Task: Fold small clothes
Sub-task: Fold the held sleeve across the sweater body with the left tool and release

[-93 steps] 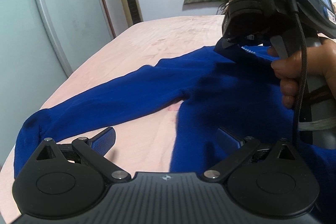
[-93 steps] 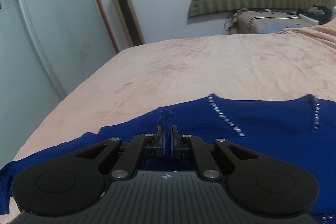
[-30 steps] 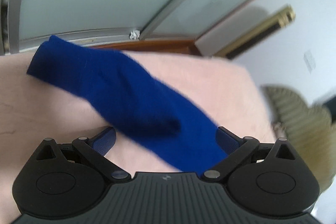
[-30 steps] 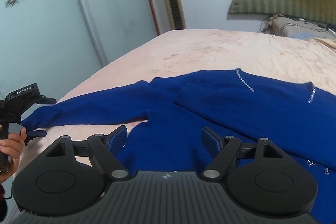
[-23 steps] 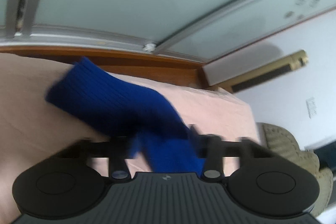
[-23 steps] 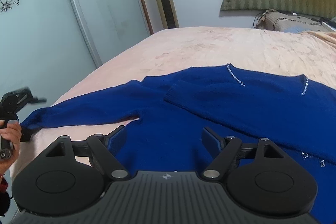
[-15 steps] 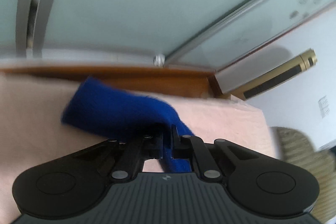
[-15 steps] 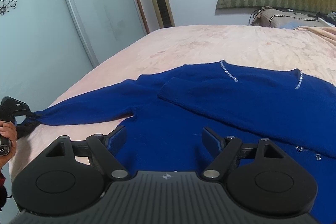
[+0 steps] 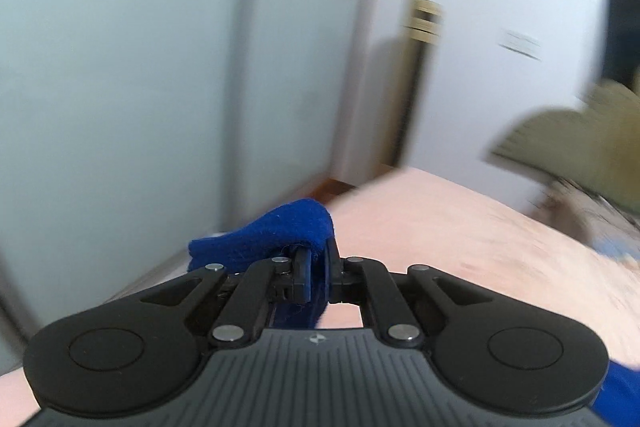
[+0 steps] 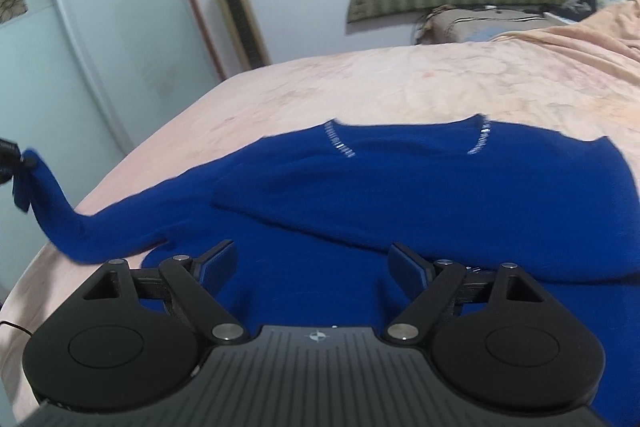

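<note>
Left sleeve cuff (image 10: pixel 34 169) is being pinched tight by the left gripper (image 9: pixel 316 269) and lifted off the bed (image 10: pixel 400 87); right sleeve is already folded across the blue sweater (image 10: pixel 400 195). Right gripper (image 10: pixel 312 261) is being held wide, gripping nothing; 1 sleeve plus body folds left.

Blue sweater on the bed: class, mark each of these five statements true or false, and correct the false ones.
1. The left gripper is shut on the sleeve cuff. True.
2. The right gripper is clamped on the sweater's hem. False: its fingers stand apart above the blue sweater, holding nothing.
3. The held sleeve lies flat on the bed. False: its end is lifted off the bed at the left edge.
4. The other sleeve is folded across the sweater's body. True.
5. The neckline trim is red. False: it is silvery.
</note>
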`<state>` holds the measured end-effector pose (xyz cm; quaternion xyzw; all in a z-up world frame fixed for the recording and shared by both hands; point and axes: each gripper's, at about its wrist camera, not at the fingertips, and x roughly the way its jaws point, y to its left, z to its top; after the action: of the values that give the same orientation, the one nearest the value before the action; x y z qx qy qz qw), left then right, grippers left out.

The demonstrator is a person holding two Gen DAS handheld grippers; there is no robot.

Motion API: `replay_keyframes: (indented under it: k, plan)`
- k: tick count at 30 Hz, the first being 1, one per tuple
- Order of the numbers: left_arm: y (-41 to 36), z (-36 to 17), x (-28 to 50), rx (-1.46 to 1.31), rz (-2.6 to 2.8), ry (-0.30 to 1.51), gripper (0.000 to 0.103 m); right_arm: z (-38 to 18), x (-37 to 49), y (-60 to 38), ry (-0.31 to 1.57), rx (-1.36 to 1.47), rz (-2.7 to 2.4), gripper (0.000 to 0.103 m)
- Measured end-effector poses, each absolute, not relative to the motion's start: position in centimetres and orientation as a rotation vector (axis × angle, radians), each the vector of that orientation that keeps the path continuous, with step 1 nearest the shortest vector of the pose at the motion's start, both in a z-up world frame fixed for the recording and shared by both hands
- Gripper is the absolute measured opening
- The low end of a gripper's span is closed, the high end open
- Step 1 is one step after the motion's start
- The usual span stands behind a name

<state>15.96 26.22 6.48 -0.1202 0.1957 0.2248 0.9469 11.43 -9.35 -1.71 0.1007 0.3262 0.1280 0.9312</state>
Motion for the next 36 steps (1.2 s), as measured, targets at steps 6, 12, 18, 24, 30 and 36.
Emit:
replay_keyframes:
  k: [6,12,18,24,30,36]
  plan:
    - [18.4,6.6,18.9,-0.159,0.236,0.453,0.006,-2.3,11.8,-12.2,0.667,0.224,0.161,0.085]
    - [11.6,5.5,22.8,-0.078,0.075,0.499,0.006,-2.3,11.4,-15.0,0.646,0.253,0.093,0.085]
    - [3.7,3.8,23.9,-0.006,-0.059,0.541,0.006,-2.3,10.3,-17.6,0.631,0.265,0.03,0.087]
    - [-2.9,2.7,23.6,0.028,-0.201,0.576,0.006,-2.7,9.2,-20.2,0.626,0.286,-0.033,0.087]
    - [-7.9,1.7,22.6,0.059,-0.319,0.589,0.006,-3.0,8.2,-22.5,0.617,0.29,-0.094,0.087]
    - [-11.6,0.3,21.6,0.105,-0.4,0.613,0.006,-3.4,7.4,-24.5,0.614,0.304,-0.139,0.087]
